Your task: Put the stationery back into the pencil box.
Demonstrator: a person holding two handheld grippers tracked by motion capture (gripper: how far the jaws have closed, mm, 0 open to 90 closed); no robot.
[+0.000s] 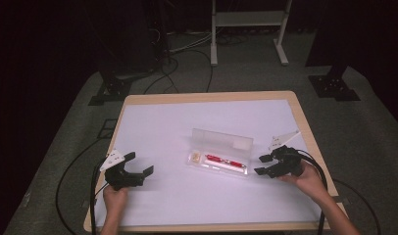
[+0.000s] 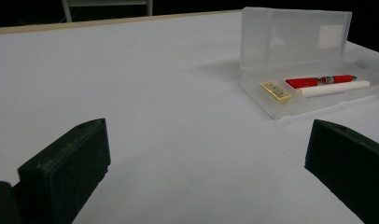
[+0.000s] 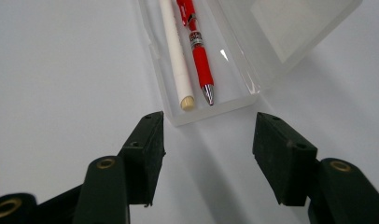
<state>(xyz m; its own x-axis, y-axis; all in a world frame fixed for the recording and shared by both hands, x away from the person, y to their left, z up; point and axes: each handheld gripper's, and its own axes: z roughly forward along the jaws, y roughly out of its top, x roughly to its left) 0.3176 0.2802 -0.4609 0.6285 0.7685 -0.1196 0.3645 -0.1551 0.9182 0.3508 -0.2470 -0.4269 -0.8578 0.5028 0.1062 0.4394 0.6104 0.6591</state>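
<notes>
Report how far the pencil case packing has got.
Done: red pen, white pencil and eraser lie in the open pencil case. In hand: nothing; left gripper and right gripper are open and empty. Left, probably: closing the upright lid.

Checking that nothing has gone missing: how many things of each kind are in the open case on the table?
Red pen: 1
White stick: 1
Cream eraser: 1
Total in the clear case: 3
</notes>
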